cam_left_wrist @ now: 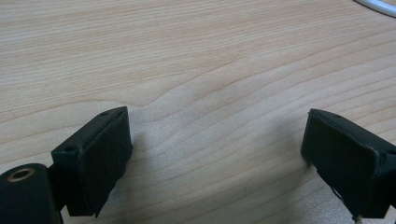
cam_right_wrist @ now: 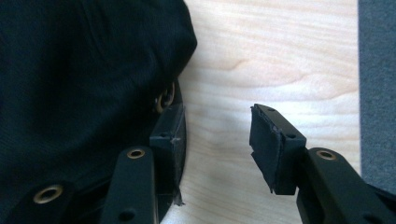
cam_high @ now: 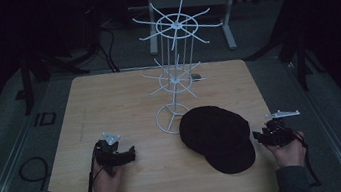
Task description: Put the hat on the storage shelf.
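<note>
A black cap [cam_high: 217,137] lies flat on the wooden table [cam_high: 123,97], just in front and to the right of a white wire display stand [cam_high: 175,70]. My right gripper [cam_high: 258,137] sits at the cap's right edge near the table's right side. In the right gripper view the gripper [cam_right_wrist: 217,135] is open, with bare wood between the jaws. Its left jaw lies against the rim of the cap [cam_right_wrist: 84,70]. My left gripper [cam_high: 129,155] rests at the front left, apart from the cap, and stands open [cam_left_wrist: 215,144] over bare wood.
The stand has two tiers of radiating wire arms and a ring base [cam_left_wrist: 378,5] near the table's middle. A dark floor with cables [cam_high: 30,171] surrounds the table. The table's right edge [cam_right_wrist: 358,93] runs close beside the right gripper.
</note>
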A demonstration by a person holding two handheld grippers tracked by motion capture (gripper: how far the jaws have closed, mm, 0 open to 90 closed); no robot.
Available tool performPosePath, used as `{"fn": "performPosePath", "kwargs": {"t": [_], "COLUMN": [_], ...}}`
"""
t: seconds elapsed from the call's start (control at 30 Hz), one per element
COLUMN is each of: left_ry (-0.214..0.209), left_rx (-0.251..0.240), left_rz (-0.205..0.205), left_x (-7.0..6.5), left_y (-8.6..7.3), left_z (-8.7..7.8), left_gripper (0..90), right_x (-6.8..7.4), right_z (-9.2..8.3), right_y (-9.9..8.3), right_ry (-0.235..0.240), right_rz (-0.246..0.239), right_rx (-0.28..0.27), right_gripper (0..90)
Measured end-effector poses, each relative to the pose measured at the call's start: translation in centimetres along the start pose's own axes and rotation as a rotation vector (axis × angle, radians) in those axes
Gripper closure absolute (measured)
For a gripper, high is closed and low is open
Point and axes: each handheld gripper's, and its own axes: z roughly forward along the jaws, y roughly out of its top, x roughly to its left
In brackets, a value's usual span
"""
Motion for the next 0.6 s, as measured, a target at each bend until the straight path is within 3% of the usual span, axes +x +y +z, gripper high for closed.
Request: {"fn": "performPosePath", "kwargs": {"t": [0.37, 0.6], "left_ry": [-0.001, -0.002], "left_rx": [0.000, -0.002], "left_rz": [0.001, -0.002], "left_x": [-0.1, -0.2], "left_y": [0.0, 0.0], "left_z": [0.0, 0.0], "left_gripper": [9.1, 9.1], "right_x": [0.2, 0.7], "right_z": [-1.7, -1.3], "right_y": [2.3, 3.6], "right_ry": [0.025, 0.052], "right_rz": [-0.015, -0.030], "right_rx": [-0.068, -0.072], "right_gripper": [50.0, 47.9]}}
